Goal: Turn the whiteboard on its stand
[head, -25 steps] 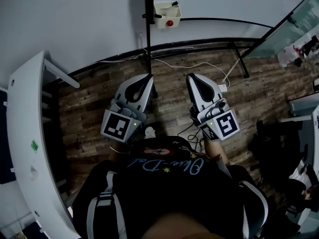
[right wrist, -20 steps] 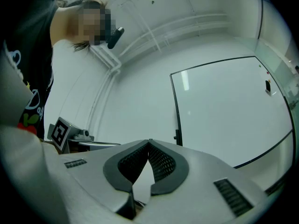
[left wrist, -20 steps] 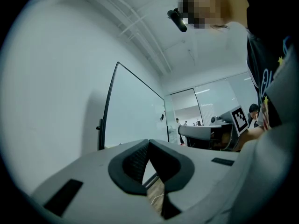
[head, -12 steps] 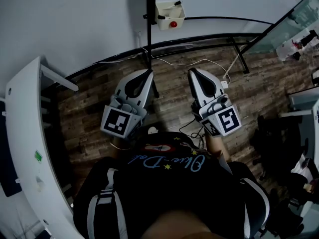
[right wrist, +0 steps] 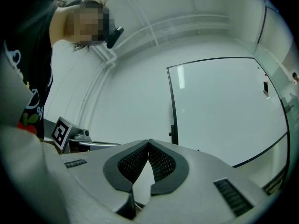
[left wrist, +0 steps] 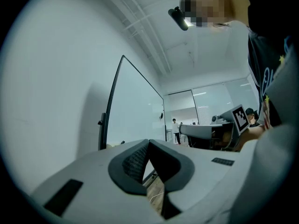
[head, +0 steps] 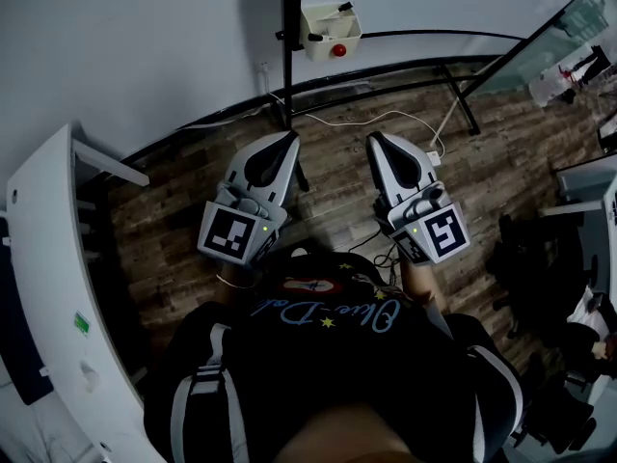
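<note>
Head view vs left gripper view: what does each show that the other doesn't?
Only head view: the white shelf unit at left, the red item on the post's tray, and the left tongs from above. Only left gripper view: those tongs' jaws up close, shut on nothing, and a distant person. Both: the whiteboard, its black post, the right tongs, the wood floor.
</note>
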Available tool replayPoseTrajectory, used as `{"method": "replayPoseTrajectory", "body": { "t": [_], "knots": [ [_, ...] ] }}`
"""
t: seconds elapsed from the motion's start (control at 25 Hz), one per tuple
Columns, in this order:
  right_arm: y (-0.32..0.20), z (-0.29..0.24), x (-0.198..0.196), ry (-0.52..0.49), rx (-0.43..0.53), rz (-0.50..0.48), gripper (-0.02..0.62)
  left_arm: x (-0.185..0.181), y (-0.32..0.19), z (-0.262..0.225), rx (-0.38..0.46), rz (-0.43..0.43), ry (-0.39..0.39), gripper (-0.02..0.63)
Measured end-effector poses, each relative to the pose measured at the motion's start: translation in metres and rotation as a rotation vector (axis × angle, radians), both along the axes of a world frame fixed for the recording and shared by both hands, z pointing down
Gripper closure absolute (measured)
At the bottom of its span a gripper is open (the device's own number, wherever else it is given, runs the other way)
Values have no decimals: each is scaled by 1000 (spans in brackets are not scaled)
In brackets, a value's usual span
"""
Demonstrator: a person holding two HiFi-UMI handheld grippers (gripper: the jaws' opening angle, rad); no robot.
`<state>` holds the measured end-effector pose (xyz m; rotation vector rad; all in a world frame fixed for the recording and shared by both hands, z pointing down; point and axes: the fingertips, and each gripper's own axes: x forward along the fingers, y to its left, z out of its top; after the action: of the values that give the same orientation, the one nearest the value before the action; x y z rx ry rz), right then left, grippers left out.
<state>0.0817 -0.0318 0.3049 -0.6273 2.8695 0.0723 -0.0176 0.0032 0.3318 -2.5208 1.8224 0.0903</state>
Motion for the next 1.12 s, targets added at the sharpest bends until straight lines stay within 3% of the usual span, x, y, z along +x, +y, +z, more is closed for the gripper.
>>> {"method": "replayPoseTrajectory", "body": {
  "t": [0.68, 1.12],
  "knots": [
    [-6, 3, -8, 19, -5, 20, 560, -8, -6, 10, -23, 20, 17, 603],
    [-41, -6, -14, -3, 14, 14, 560, -9, -38, 1, -17, 40, -11, 603]
  ]
}}
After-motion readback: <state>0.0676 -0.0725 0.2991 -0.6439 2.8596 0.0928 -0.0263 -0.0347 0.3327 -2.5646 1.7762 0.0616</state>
